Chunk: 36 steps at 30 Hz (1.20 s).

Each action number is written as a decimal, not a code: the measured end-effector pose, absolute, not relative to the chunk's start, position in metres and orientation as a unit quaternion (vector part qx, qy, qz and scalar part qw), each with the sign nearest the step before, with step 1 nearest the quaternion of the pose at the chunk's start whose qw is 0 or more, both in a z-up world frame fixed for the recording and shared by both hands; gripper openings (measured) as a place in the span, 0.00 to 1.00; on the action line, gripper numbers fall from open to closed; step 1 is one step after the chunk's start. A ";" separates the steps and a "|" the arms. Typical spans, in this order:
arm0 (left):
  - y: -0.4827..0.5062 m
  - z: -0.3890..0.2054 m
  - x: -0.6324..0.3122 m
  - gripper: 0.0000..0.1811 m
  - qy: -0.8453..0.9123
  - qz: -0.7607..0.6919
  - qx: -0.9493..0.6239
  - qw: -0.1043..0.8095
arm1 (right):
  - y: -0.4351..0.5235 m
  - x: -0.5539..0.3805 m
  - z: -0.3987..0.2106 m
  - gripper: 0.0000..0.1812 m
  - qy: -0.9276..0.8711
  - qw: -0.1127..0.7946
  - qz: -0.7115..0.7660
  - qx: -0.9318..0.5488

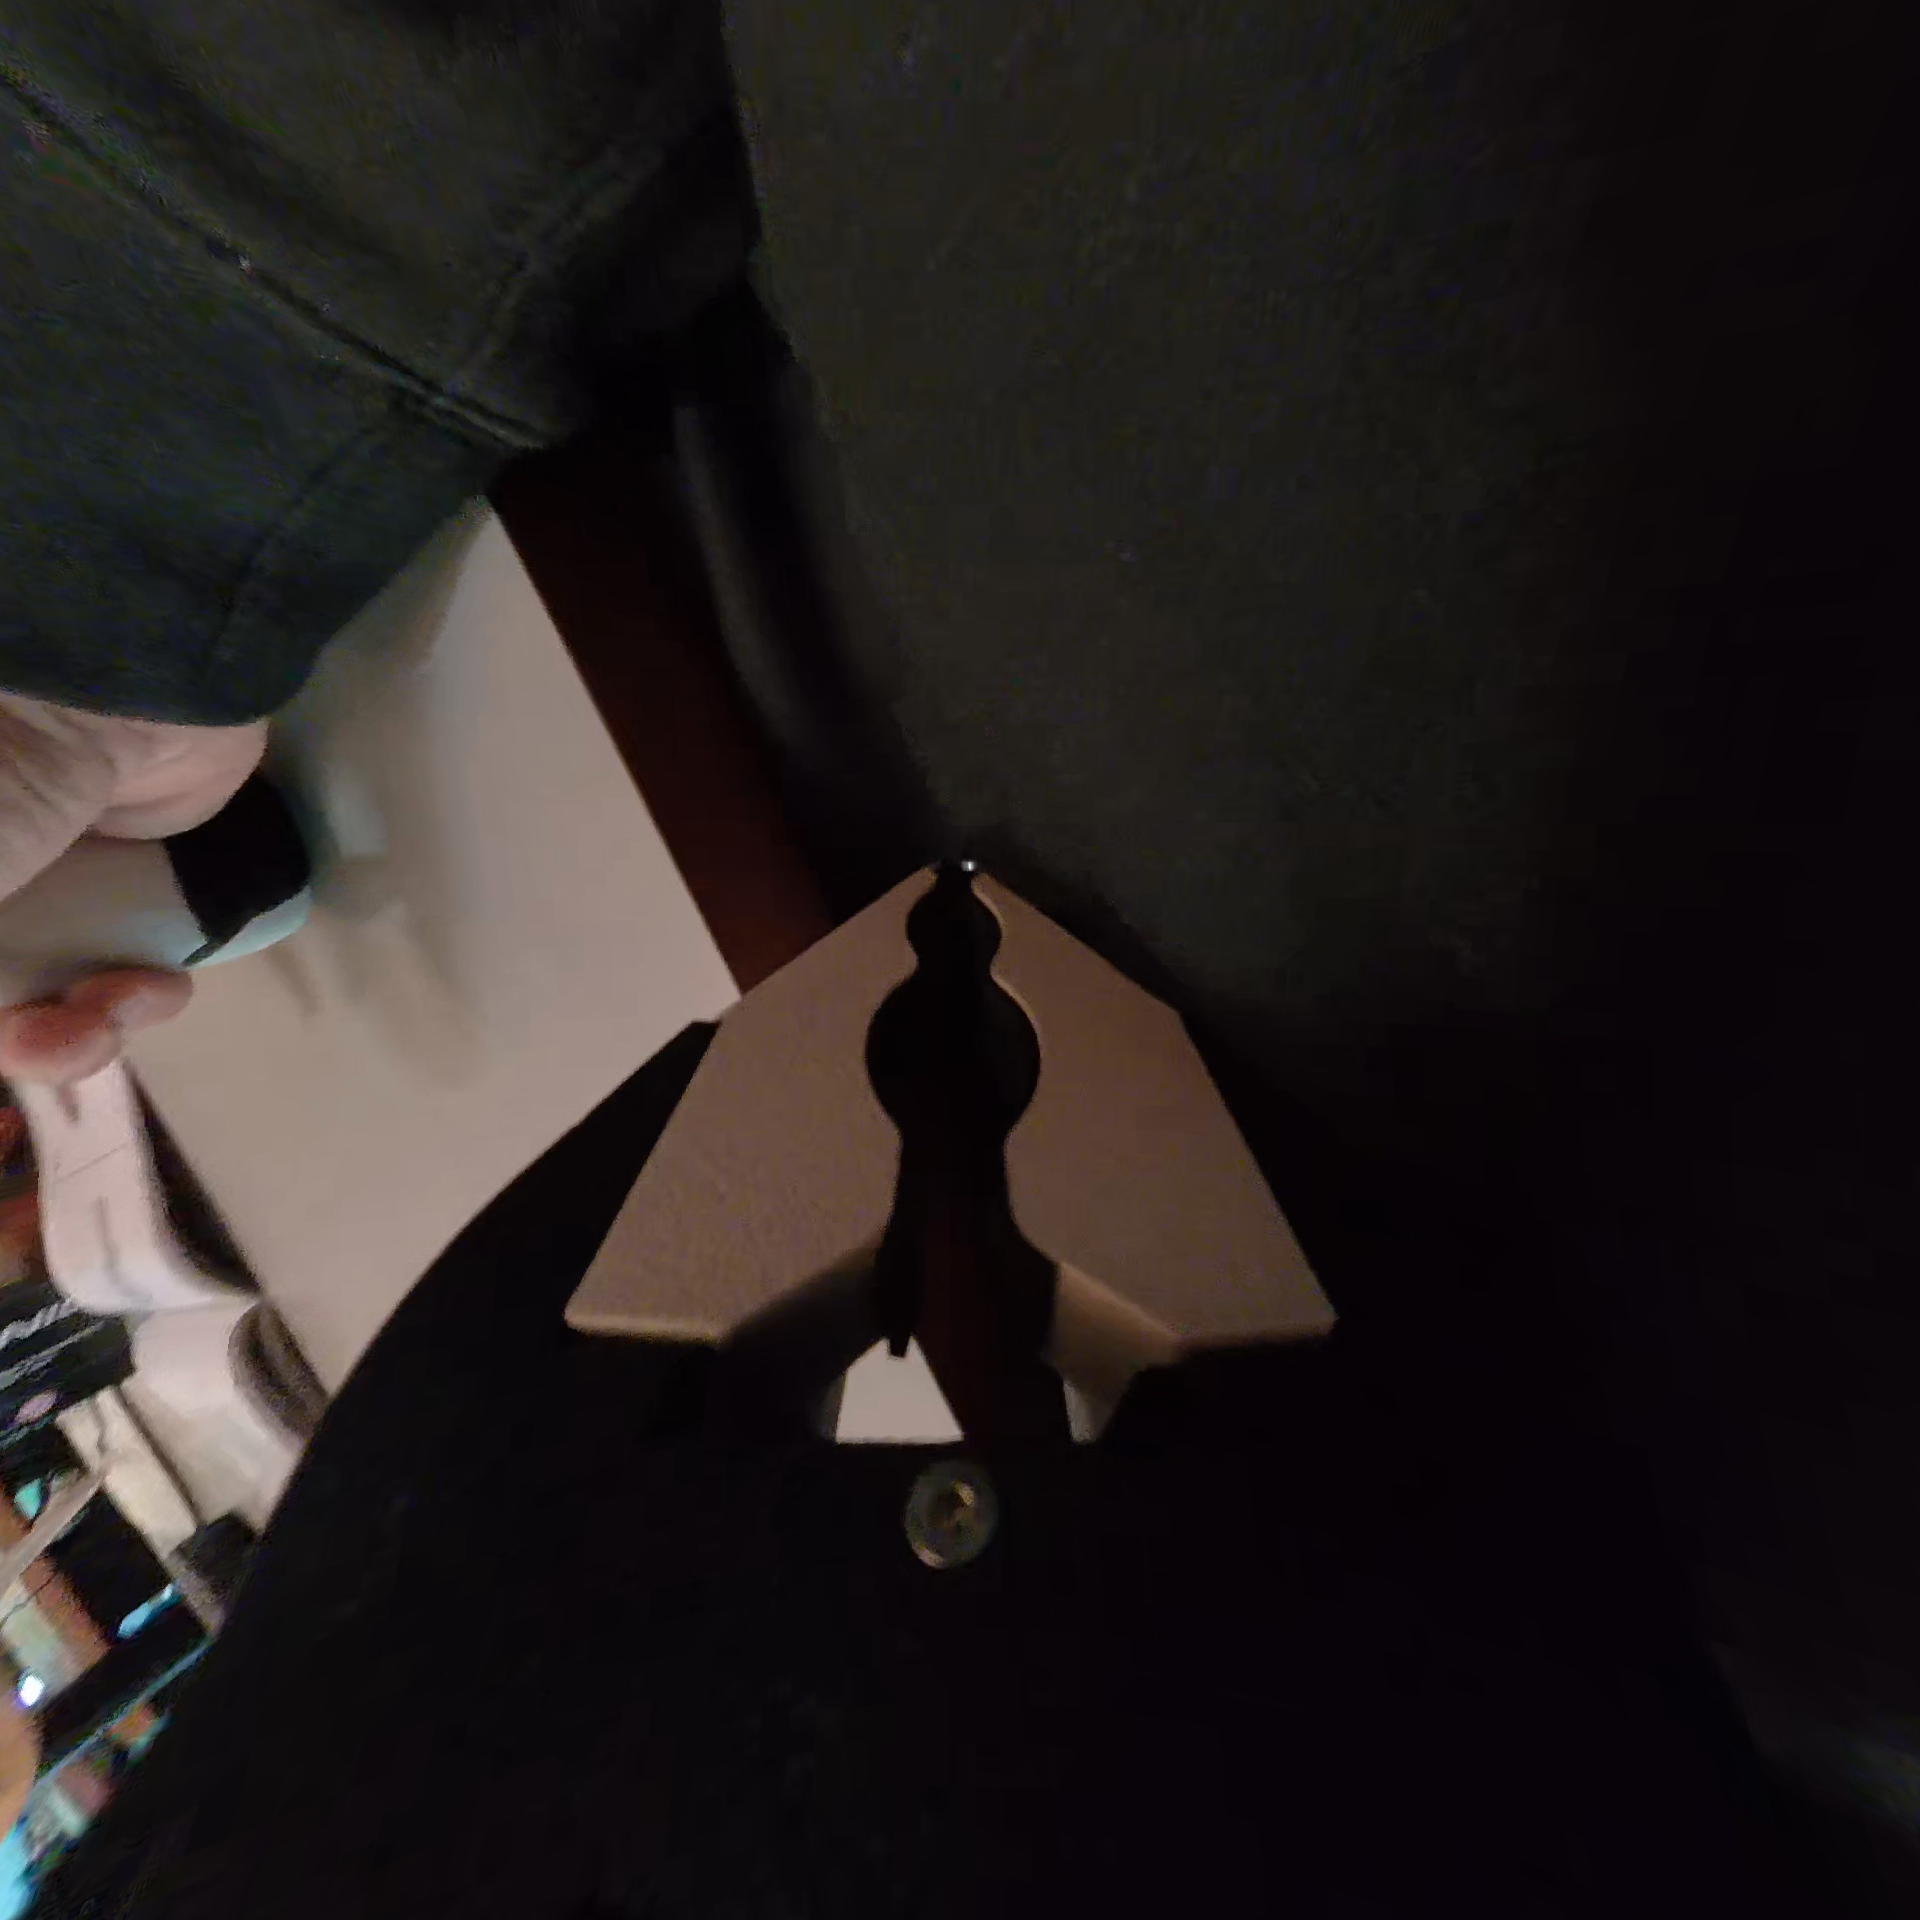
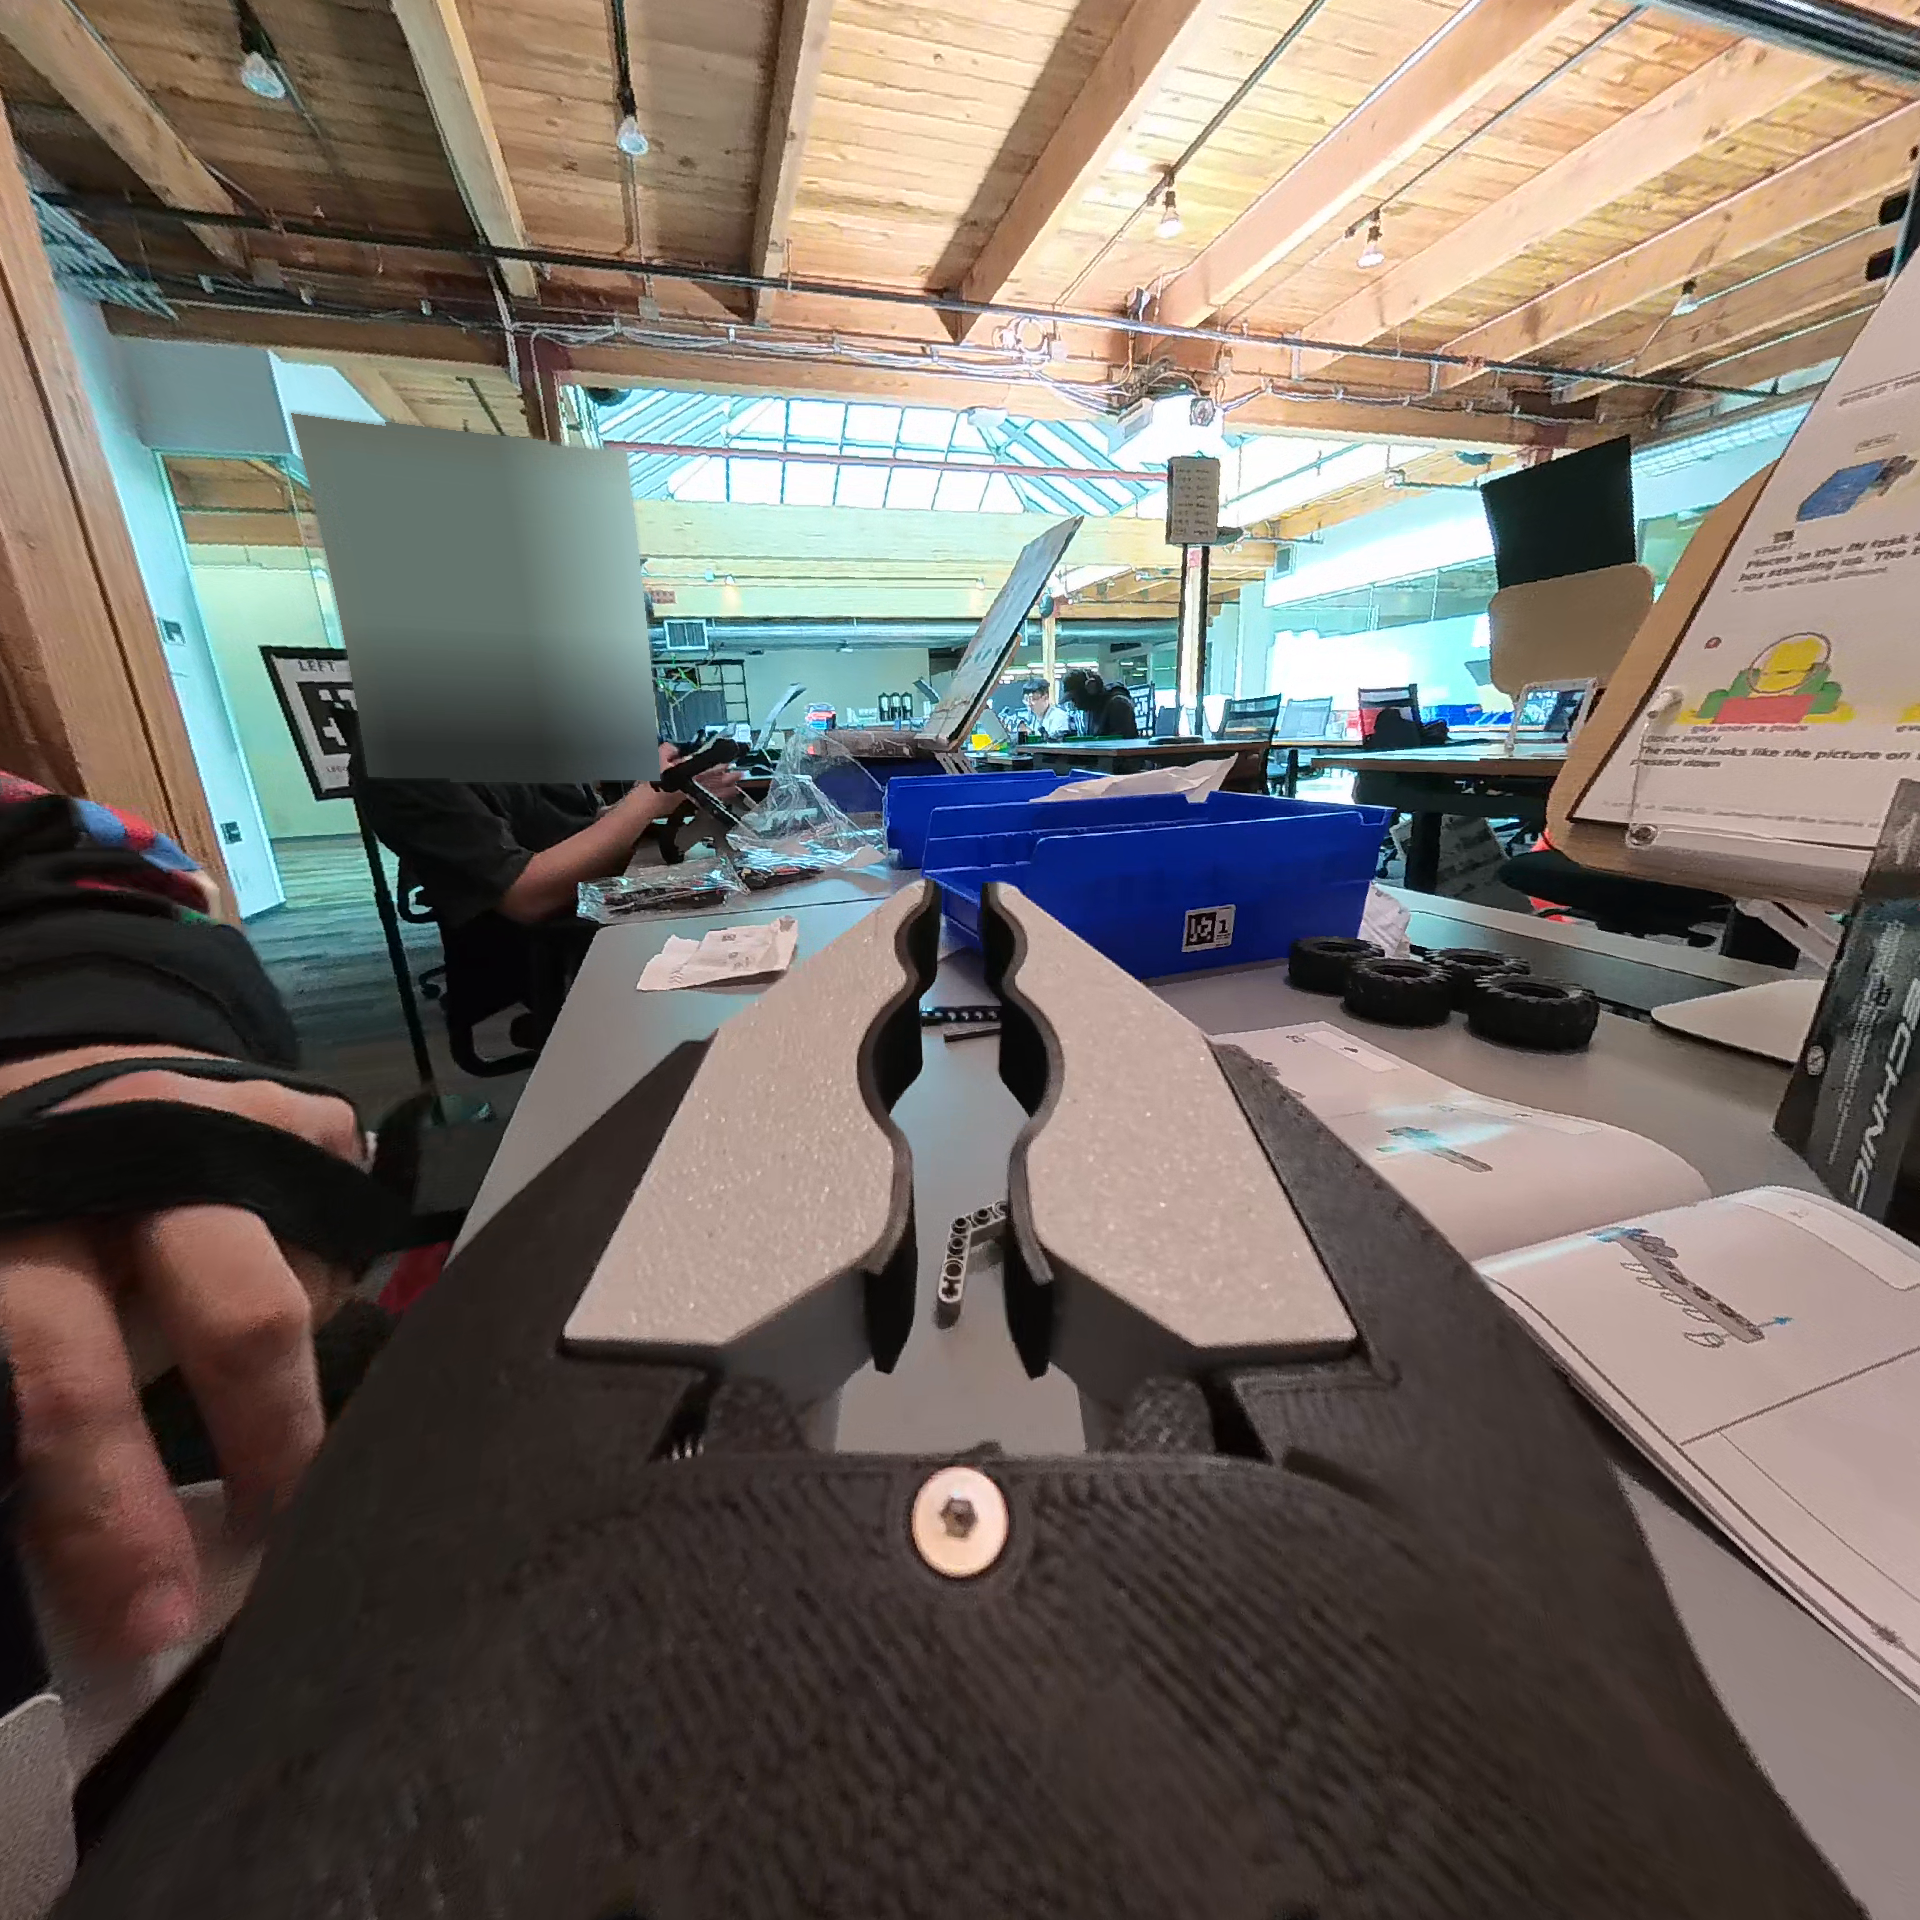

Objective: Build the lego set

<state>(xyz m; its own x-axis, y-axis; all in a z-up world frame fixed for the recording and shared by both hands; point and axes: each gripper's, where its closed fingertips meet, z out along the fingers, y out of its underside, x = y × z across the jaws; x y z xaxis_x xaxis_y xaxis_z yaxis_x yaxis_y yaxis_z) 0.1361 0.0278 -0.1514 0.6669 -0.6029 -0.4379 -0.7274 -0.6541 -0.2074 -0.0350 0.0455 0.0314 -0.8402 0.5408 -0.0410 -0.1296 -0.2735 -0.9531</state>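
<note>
The right tongs (image 2: 958,920) are held slightly parted above a grey lego beam (image 2: 964,1242) on the table (image 2: 582,1029); the left tongs (image 1: 954,873) are pressed closed against dark cloth (image 1: 1247,416).

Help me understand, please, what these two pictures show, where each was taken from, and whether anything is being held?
No robot here: a person holds a hand-held two-finger gripper in each hand, with a camera on each looking along its fingers. The dark picture is from the left gripper; its tips meet, aimed at dark clothing, so whether it holds anything is unclear. The bright picture is from the right gripper, slightly open and empty, above a grey table. On the table lie a small grey lego beam, four black tyres, blue bins and an open instruction booklet. A hand shows at left.
</note>
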 end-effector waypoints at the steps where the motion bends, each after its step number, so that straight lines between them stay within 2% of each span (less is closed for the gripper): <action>1: 0.028 -0.149 0.136 0.00 0.357 0.180 -0.896 0.193 | 0.045 -0.035 0.031 0.03 -0.565 0.219 0.775 -0.182; 5: 0.034 -0.148 0.131 0.00 0.296 0.212 -0.902 0.234 | 0.046 -0.035 0.032 0.04 -0.562 0.222 0.776 -0.181; 10: 0.041 -0.148 0.133 0.00 0.225 0.162 -0.925 0.260 | 0.047 -0.033 0.034 0.04 -0.557 0.230 0.779 -0.175; 16: 0.039 -0.145 0.128 0.07 0.175 0.116 -0.940 0.268 | 0.048 -0.032 0.034 0.04 -0.556 0.234 0.779 -0.170; 17: 0.038 -0.145 0.132 0.10 0.174 0.099 -0.942 0.270 | 0.047 -0.031 0.034 0.05 -0.558 0.238 0.777 -0.167; 21: 0.030 -0.153 0.168 0.13 0.190 0.009 -0.943 0.275 | 0.051 -0.025 0.038 0.07 -0.540 0.274 0.780 -0.156; 24: 0.029 -0.153 0.188 0.11 0.212 0.003 -0.934 0.287 | 0.056 -0.017 0.041 0.08 -0.527 0.299 0.781 -0.150; 29: 0.024 -0.165 0.207 0.01 0.250 0.003 -0.931 0.267 | 0.063 -0.004 0.044 0.08 -0.509 0.323 0.784 -0.146; 36: 0.029 -0.167 0.203 0.01 0.264 -0.008 -0.921 0.287 | 0.065 -0.008 0.044 0.08 -0.506 0.310 0.790 -0.152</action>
